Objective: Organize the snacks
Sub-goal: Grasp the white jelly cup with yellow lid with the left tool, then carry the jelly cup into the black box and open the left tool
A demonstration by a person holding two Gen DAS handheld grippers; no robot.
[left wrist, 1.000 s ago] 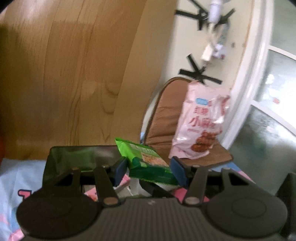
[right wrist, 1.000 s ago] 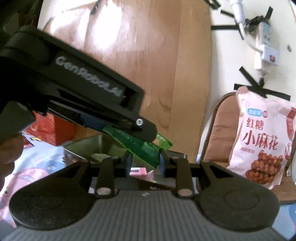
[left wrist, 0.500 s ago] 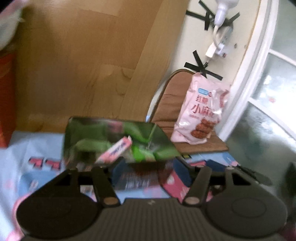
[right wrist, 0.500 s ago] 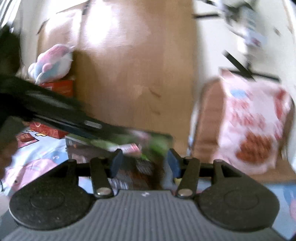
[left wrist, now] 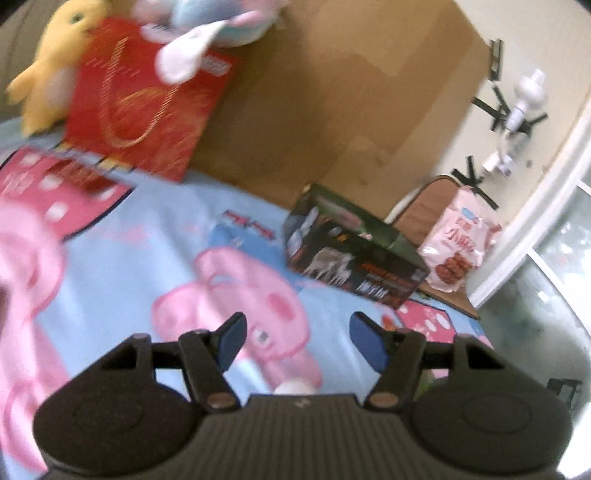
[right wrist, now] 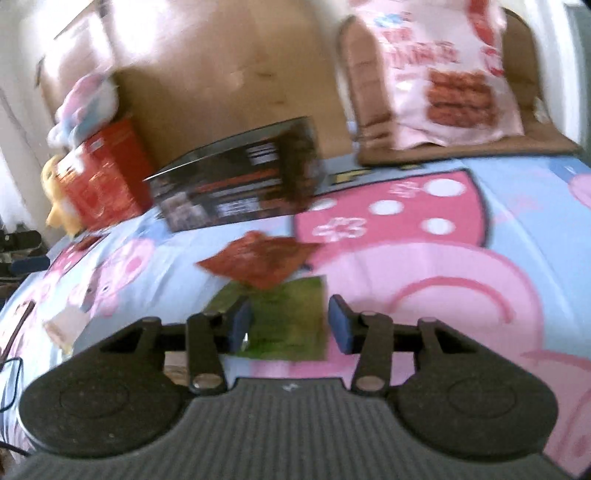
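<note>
A dark printed box [left wrist: 351,254] lies on the pink and blue cartoon bedsheet [left wrist: 147,236]; it also shows in the right wrist view [right wrist: 240,184]. My left gripper [left wrist: 295,341] is open and empty, well back from the box. My right gripper [right wrist: 290,326] is open just above a green snack packet [right wrist: 288,321] lying on the sheet. A red-brown snack packet [right wrist: 262,260] lies just beyond the green one. A small pale packet [right wrist: 61,326] lies at the left.
A red gift box [left wrist: 144,107] with a yellow plush [left wrist: 48,74] and a pastel plush [left wrist: 207,33] stands at the back left. A wooden headboard [left wrist: 332,110] is behind. A pink snack bag [left wrist: 458,247] leans on a brown chair cushion [right wrist: 369,92] at the right.
Both grippers pulled back from the box and swung left. The green packet the left gripper held is no longer between its fingers. The right gripper now hovers over packets on the sheet.
</note>
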